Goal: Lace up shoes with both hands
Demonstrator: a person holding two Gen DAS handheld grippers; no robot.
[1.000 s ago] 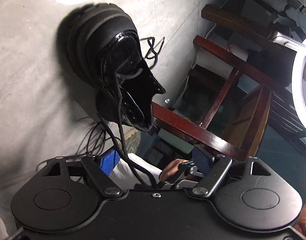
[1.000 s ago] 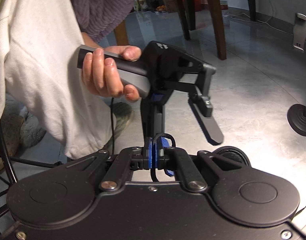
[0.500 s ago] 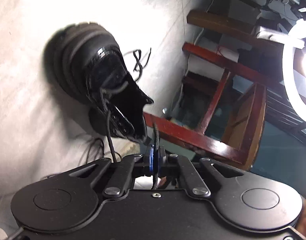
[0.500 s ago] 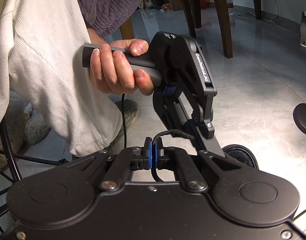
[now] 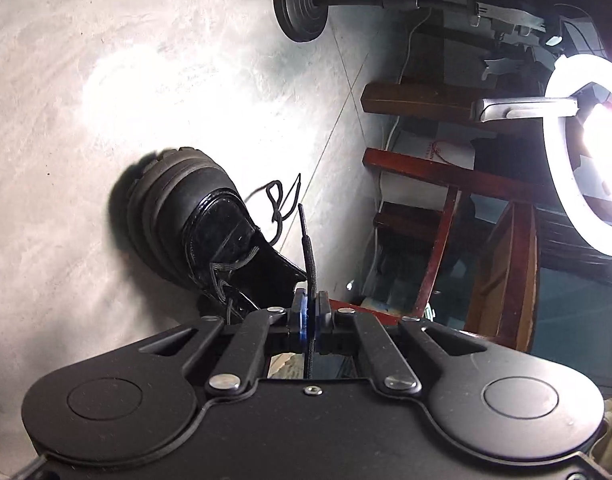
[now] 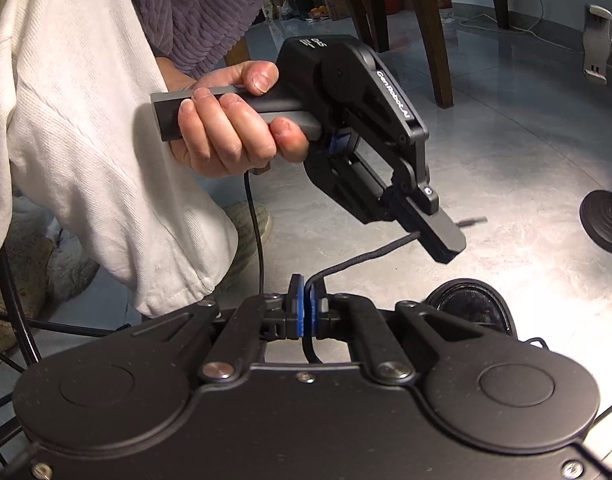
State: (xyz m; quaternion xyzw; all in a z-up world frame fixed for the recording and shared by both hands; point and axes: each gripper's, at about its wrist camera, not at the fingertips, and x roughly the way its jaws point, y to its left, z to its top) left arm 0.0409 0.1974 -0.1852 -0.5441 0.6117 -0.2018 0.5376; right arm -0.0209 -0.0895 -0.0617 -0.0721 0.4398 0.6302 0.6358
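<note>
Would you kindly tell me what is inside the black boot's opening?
In the left wrist view, the black boot lies on the floor. Its glossy tongue and laces show at the opening. The interior is dark, and the left hand-held gripper covers the collar, so any contents stay hidden.

Only readable bit I can find is "GenRobot.AI" in white letters down the side of the left tongs [image 6: 446, 240], seen from the right wrist camera. There's small white print on top of its body too, but it's too tiny to read.
</note>
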